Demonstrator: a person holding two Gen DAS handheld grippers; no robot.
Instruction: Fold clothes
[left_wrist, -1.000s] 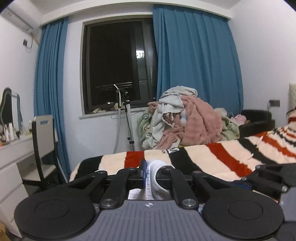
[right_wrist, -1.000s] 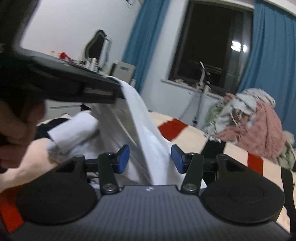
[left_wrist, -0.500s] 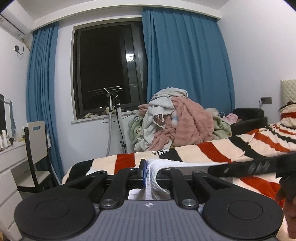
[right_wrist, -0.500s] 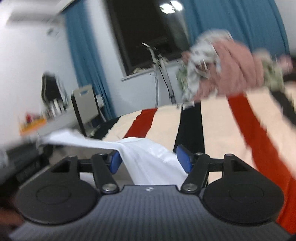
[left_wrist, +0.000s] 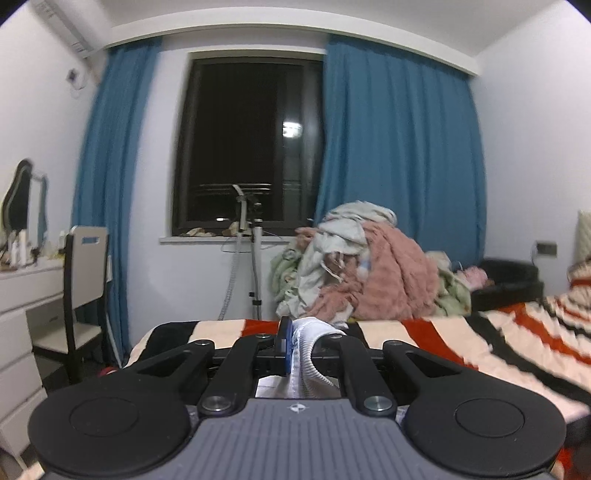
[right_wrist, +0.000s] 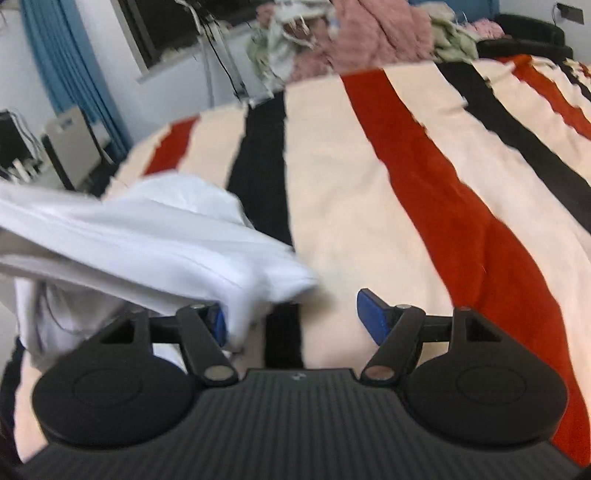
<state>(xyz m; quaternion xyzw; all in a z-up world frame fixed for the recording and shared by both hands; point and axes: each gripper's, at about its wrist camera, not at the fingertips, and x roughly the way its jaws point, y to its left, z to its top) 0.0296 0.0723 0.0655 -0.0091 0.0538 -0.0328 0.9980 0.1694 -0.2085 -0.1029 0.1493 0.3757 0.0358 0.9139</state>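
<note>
1. White garment (right_wrist: 147, 236) hung off the left side of the right wrist view, stretched in a long band running from far left down toward the near blue pad, above the striped bedspread (right_wrist: 369, 177).
2. Left gripper (left_wrist: 295, 345) was clamped tight on it: a ribbed white edge (left_wrist: 314, 354) was bunched between the closed pads, lifted above the bed.
3. Right gripper (right_wrist: 295, 321) stood wide open, jaws well apart, nothing pinched. Cloth brushed over its left pad (right_wrist: 218, 325); the right pad (right_wrist: 373, 314) hung bare over cream blanket.
4. Key relation, as I read it: the fabric lay to the left of the right gripper's centre line, its long axis slanting across the view instead of running between the jaws.
5. So the right gripper would probably need to shift left before closing, or it would bite air.
6. Left hand was plainly the one in control; the right was the nearer free one for a second corner.
7. Heaped laundry (left_wrist: 362, 266) sat by the curtain beyond the bed, well apart from the action.
8. The view was blurred, so the exact hem was hard to pick out.
</note>
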